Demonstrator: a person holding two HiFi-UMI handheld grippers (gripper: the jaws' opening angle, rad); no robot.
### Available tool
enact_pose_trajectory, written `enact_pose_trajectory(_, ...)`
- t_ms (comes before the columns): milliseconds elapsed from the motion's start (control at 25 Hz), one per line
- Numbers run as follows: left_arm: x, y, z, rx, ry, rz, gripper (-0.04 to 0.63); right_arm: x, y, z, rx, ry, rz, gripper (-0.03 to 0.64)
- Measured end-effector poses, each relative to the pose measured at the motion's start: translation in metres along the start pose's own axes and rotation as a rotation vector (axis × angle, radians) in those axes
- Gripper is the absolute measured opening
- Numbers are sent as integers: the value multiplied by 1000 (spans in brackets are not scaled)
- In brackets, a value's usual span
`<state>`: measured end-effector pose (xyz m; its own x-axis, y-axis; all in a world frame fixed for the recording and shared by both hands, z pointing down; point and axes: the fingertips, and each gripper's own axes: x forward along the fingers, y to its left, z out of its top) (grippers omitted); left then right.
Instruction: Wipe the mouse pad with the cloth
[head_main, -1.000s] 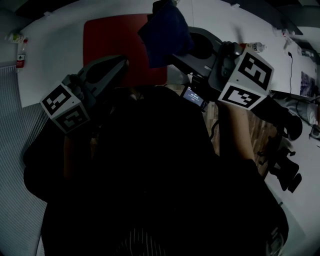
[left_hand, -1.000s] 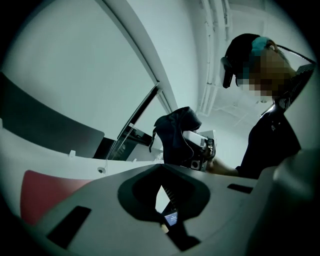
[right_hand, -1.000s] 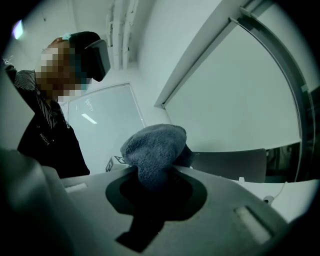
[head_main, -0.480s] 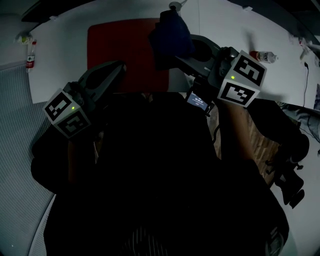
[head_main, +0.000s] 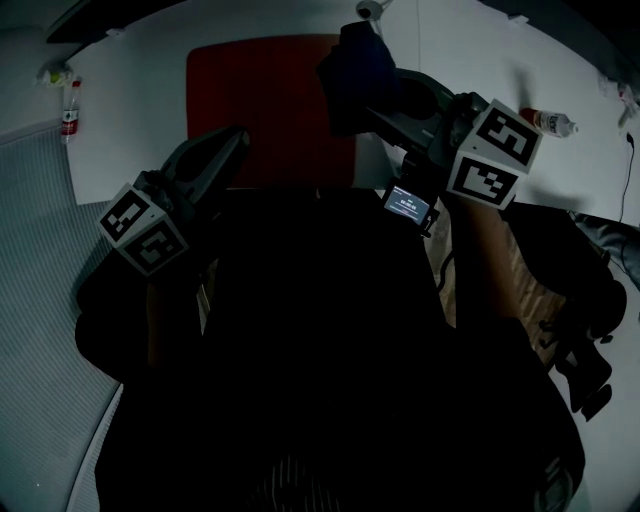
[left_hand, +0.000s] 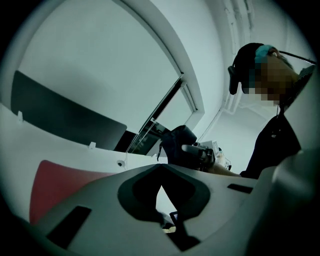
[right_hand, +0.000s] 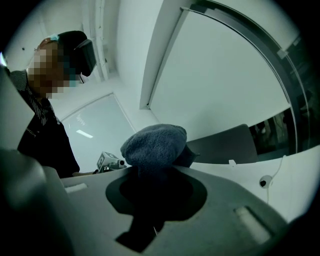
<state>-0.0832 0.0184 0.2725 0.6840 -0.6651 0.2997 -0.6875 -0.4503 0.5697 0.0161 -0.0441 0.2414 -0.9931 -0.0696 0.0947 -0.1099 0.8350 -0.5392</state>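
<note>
Right hand-held gripper (right_hand: 150, 172) clamps the bunched cloth (right_hand: 155, 145), bulging forward past its jaws

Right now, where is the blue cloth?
In the head view the cloth is up top, right of centre, pinched in the right tongs at the right edge of the red pad.

Head view: steeply down, table (head_main: 130, 110) at 12 o'clock. Gripper views: close behind own jaws, tilted upward. All share the cloth (head_main: 355, 70); left also mouse pad (left_hand: 55, 185), 8 o'clock.
</note>
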Motion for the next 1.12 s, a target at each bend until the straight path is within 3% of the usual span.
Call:
enact_pose_trajectory(160, 2, 31, -17, -30, 64, 0, 8, 22, -15, 1, -38, 47, -49, 66)
enact_pose_trajectory(280, 5, 70, -6, -19, 100, -6, 8, 46, -39, 9, -24, 63, -98, 66)
enact_pose_trajectory(600, 28, 133, 0, -46, 118, -7, 8, 64, -97, -9, -17, 176, -208, 66)
enact_pose_trajectory(840, 34, 164, -17, -92, 160, -1, 8, 80, -126, -30, 3, 242, -236, 66)
enact_pose_trajectory(1000, 39, 189, -47, -101, 273, 5, 8, 91, -140, -39, 21, 268, -235, 66)
enact_pose_trajectory(1120, 45, 209, -55, -89, 292, 20, 8, 98, -153, -54, 38, 301, -245, 66)
